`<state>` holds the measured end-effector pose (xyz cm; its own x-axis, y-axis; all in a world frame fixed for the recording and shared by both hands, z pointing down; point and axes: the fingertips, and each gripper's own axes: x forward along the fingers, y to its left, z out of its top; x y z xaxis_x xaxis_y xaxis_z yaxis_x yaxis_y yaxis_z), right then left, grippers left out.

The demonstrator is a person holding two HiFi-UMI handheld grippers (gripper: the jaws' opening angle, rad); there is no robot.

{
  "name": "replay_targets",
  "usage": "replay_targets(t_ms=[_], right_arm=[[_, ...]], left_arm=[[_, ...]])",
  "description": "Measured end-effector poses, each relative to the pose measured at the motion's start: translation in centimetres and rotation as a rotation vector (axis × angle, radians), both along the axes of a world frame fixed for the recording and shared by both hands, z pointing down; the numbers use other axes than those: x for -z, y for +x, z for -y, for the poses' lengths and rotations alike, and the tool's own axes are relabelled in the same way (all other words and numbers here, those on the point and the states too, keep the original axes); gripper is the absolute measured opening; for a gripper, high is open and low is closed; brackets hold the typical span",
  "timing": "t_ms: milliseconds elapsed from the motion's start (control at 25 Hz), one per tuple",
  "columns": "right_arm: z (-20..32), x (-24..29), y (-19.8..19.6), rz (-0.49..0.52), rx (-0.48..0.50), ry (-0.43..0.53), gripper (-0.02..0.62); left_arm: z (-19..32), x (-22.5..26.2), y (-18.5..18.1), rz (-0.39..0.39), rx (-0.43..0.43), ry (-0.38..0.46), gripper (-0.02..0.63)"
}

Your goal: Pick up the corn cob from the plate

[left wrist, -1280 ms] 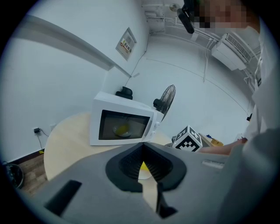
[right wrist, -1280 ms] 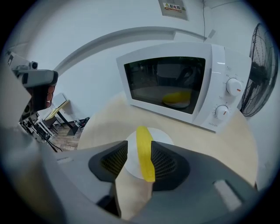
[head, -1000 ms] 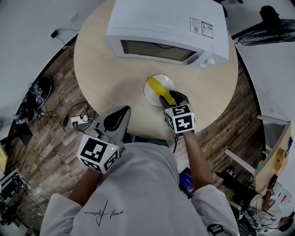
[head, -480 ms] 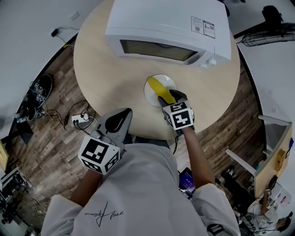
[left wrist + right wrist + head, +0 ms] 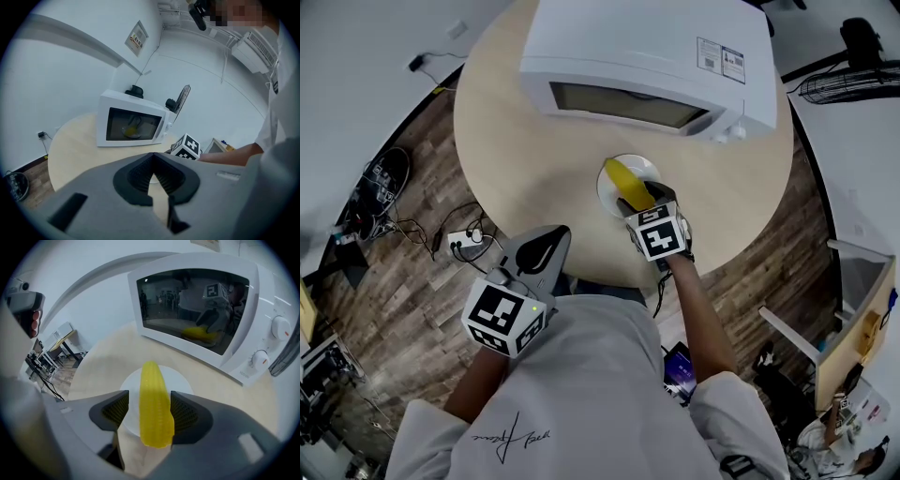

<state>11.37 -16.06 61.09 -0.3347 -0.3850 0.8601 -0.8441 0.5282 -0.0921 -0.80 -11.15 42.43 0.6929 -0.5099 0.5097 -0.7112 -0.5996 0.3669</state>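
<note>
**Corn cob on the plate, between parted jaws**

Round pale tabletop (image 5: 516,159), ringed by wooden floor (image 5: 412,281), with a power strip (image 5: 464,242) and loose cables down on the left. White microwave (image 5: 647,47) across the far half, door shut, close behind the plate.

White plate (image 5: 648,170) in front of that door, near the tabletop's near edge, with broad bare wood to its left. Yellow corn cob (image 5: 622,178) aslant across the plate.

Right hand-held gripper (image 5: 649,199) tilted down over the cob's near end, jaws just opening and now spread wide either side of it. Left hand-held gripper (image 5: 555,234) at the near-left edge, well apart from the plate, jaws together on nothing.

Seen only from the right gripper view: two dials (image 5: 269,343), the cob's reflection in the door glass, and the cob's near end past the plate rim. Seen only from the head view: the tabletop's whole outline.
</note>
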Motion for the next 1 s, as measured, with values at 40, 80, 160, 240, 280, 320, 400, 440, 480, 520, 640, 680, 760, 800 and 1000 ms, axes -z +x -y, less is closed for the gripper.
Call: replay_targets(t_ms=[40, 80, 160, 240, 280, 320, 400, 440, 480, 520, 640, 680, 760, 800, 1000], right_arm=[[0.0, -0.1, 0.0, -0.012, 0.01, -0.001, 0.291], [0.0, -0.3, 0.1, -0.026, 0.02, -0.003, 0.291], [0.0, -0.6, 0.3, -0.047, 0.037, -0.008, 0.293], [0.0, -1.0, 0.3, -0.064, 0.054, -0.011, 0.293], [0.0, -1.1, 0.4, -0.071, 0.062, -0.013, 0.293], [0.1, -1.2, 0.4, -0.076, 0.068, -0.017, 0.293], [0.1, -1.5, 0.4, -0.078, 0.074, -0.026, 0.295], [0.2, -1.7, 0.4, -0.078, 0.076, -0.031, 0.295], [0.2, -1.8, 0.4, -0.079, 0.077, -0.035, 0.295], [0.2, -1.9, 0.4, -0.08, 0.079, -0.037, 0.295], [0.4, -2.3, 0.3, -0.084, 0.084, -0.038, 0.295], [0.5, -2.4, 0.2, -0.085, 0.086, -0.038, 0.295], [0.6, -2.6, 0.2, -0.09, 0.09, -0.038, 0.295], [0.7, -2.7, 0.2, -0.091, 0.091, -0.037, 0.295], [1.2, -3.0, -0.1, -0.088, 0.095, -0.034, 0.295]], left_arm=[[0.0, 0.0, -0.1, 0.0, 0.002, -0.002, -0.008], [0.0, -0.1, -0.1, 0.001, 0.003, -0.004, -0.008], [0.0, -0.2, -0.2, 0.004, 0.007, -0.01, -0.008], [0.0, -0.3, -0.4, 0.007, 0.008, -0.013, -0.008], [0.0, -0.3, -0.4, 0.008, 0.009, -0.014, -0.008], [0.0, -0.3, -0.5, 0.009, 0.01, -0.015, -0.008], [-0.1, -0.4, -0.6, 0.011, 0.012, -0.017, -0.008], [-0.2, -0.4, -0.7, 0.012, 0.013, -0.018, -0.008], [-0.2, -0.4, -0.7, 0.012, 0.015, -0.019, -0.008], [-0.3, -0.4, -0.8, 0.012, 0.016, -0.021, -0.008], [-0.3, -0.4, -0.8, 0.013, 0.019, -0.024, -0.008], [-0.4, -0.4, -0.8, 0.01, 0.019, -0.026, -0.008], [-0.4, -0.3, -0.5, 0.002, 0.015, -0.028, -0.008], [-0.5, -0.2, -0.4, 0.0, 0.013, -0.027, -0.008], [-0.7, -0.4, -0.4, 0.004, 0.013, -0.033, -0.008]])
